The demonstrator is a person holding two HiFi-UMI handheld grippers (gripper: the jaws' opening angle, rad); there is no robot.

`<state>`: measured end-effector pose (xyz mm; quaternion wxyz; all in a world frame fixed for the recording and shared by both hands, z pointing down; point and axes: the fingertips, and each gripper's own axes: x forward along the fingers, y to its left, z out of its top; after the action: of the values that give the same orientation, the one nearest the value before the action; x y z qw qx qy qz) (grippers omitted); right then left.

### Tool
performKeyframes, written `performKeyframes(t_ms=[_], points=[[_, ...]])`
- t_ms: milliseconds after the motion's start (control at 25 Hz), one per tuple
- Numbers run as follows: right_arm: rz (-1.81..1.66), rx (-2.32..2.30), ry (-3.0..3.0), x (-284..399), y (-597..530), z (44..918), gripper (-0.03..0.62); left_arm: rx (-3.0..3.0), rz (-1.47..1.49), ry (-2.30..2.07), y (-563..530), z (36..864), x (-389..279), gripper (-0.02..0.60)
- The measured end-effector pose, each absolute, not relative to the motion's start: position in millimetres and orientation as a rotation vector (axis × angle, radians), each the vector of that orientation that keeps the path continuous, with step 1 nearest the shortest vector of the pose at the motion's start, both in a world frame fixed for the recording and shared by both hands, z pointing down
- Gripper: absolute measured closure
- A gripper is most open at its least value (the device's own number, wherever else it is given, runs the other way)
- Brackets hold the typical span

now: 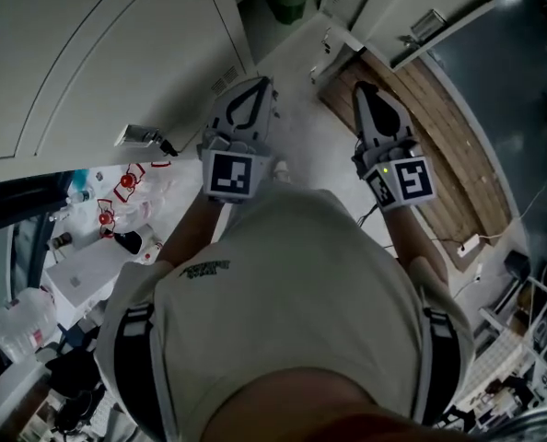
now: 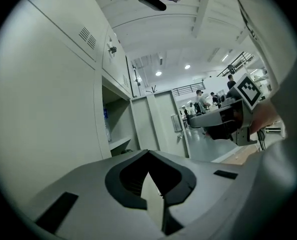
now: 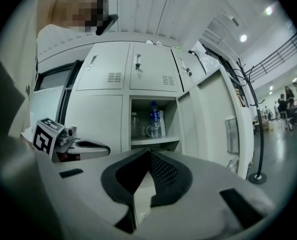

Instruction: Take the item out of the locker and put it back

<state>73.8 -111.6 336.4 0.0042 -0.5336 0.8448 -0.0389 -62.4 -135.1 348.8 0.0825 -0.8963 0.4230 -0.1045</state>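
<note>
An open locker compartment faces me in the right gripper view. On its shelf stand a clear water bottle with a blue label, a clear jar and a glass mug. My right gripper points at it from a distance, shut and empty. My left gripper is also shut with nothing in it, and it sees the same compartment from the side. In the head view both grippers, left and right, are held out side by side in front of the person's chest.
The compartment's door swings open to the right. Closed locker doors sit above and to the left. A coat stand is at the right, with people far behind. A cluttered table lies to my left, and a wooden floor strip to my right.
</note>
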Motion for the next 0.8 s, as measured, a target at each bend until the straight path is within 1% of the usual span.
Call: performKeyframes(t_ms=[480, 800], points=[[-0.045, -1.584, 2.691, 63.1, -150.0, 317.6, 0.59, -2.719, -0.231, 1.32, -161.4, 334.1, -58.3, 0.566], [-0.011, -1.459, 2.752, 61.8, -153.2, 309.7, 0.59, -2.7, -0.198, 1.408, -165.2, 326.7, -46.5, 0.566]])
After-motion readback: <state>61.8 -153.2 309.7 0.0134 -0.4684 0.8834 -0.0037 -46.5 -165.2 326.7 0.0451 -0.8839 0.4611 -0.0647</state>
